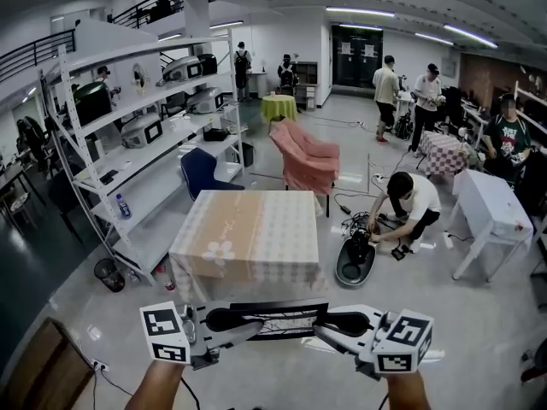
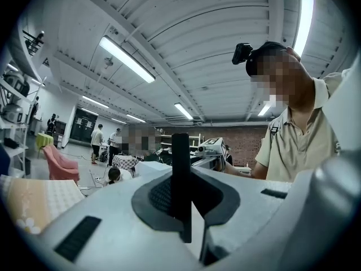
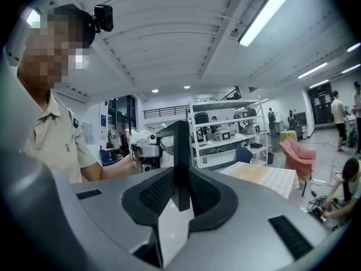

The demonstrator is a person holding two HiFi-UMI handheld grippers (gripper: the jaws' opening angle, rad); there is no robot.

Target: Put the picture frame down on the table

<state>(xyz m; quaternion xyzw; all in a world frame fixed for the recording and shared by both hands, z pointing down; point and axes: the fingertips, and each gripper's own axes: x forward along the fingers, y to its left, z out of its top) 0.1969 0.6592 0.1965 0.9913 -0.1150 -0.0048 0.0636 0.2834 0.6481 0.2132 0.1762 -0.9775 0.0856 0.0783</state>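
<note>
Picture frame (image 1: 278,319), dark-edged and held level, hangs in the air on the near side of the table and does not touch it. One gripper holds each end. The white shelving rack (image 1: 145,126) stands along the left, cut off at its far end. The square table (image 1: 248,229) under a checked cloth stands ahead, with a chair draped in pink (image 1: 306,156) behind it. To the right a person (image 1: 410,199) crouches on the floor over some gear too small to make out. The left gripper (image 1: 232,320) is clamped on the frame's left end and the right gripper (image 1: 342,322) on its right end. In both gripper views the frame shows only edge-on, as a dark upright bar pinched between the pads. Its face is hard to read, and its lower edge is hidden behind the grippers.
</note>
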